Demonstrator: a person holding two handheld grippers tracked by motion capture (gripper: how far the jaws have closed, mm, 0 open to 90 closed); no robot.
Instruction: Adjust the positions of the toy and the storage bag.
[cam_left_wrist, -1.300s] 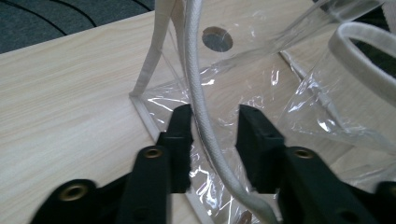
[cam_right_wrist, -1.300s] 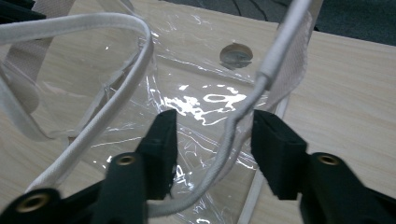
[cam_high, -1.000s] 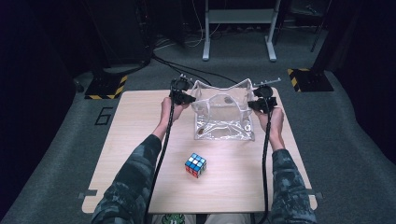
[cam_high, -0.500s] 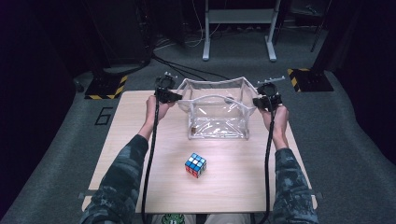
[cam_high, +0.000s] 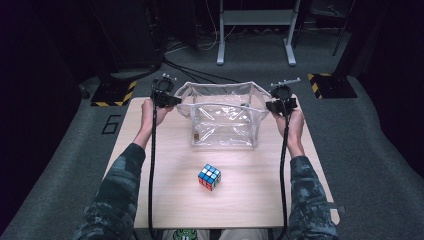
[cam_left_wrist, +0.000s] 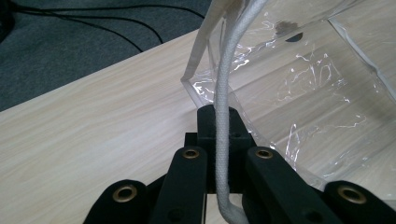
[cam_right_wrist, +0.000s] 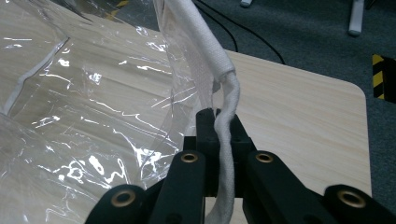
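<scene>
A clear plastic bag (cam_high: 223, 122) with white trim stands open at the far middle of the wooden table (cam_high: 150, 200). My left gripper (cam_high: 171, 100) is shut on the bag's white cord handle (cam_left_wrist: 223, 116) at its left end. At the bag's right end my right gripper (cam_high: 272, 104) is shut on the other cord handle (cam_right_wrist: 224, 121). The bag is stretched wide between them, its mouth upward. A colourful puzzle cube (cam_high: 209, 177) lies on the table nearer the person, in front of the bag and apart from it.
Dark carpet surrounds the table, with cables (cam_high: 190, 70) and a grey metal stand (cam_high: 255, 30) beyond the far edge. Yellow-black striped plates (cam_high: 116, 92) sit on the floor at both far corners. A "6" mark (cam_high: 111, 123) lies left of the table.
Both grippers have moved apart, the left one farther left, pulling the bag's mouth wider. The bag now stands more stretched and upright. The cube has not moved.
</scene>
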